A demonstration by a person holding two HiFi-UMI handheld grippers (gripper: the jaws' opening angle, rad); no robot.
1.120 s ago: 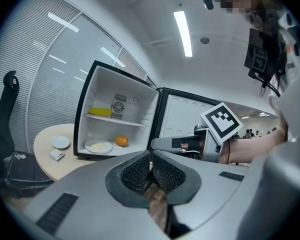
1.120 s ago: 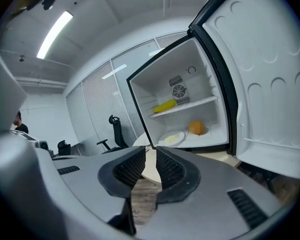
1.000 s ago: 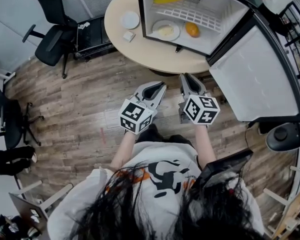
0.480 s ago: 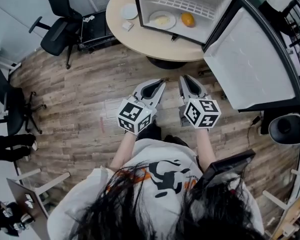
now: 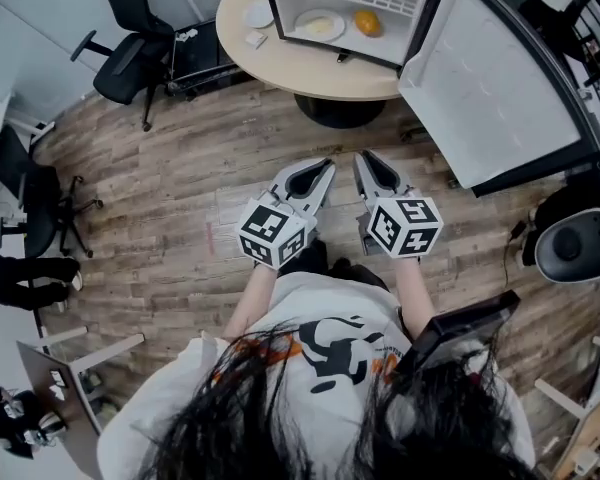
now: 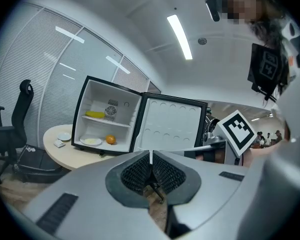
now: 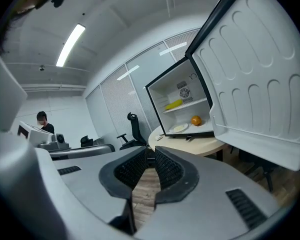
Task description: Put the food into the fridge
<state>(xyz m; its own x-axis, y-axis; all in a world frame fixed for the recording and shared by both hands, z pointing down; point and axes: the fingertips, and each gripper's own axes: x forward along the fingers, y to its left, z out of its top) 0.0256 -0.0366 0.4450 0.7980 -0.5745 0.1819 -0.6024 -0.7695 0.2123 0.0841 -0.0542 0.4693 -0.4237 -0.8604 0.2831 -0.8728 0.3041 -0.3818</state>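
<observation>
Left gripper (image 5: 326, 166) and right gripper (image 5: 363, 157) had jaws closed on nothing, side by side, well apart from the far open fridge (image 6: 97, 100). Inside: orange (image 5: 367, 23) right of plate (image 5: 320, 25), banana (image 6: 95, 114) on upper shelf.

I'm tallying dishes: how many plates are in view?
2: a larger plate inside the fridge beside the orange, a smaller plate on the round table left of it. Others may be hidden.

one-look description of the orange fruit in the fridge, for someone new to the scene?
Find the round table with the open mini fridge standing on it. On the fridge's floor, under the wire shelf, the orange sits right of a white plate. It is the only round, orange item; the yellow food lies on the shelf above.
</observation>
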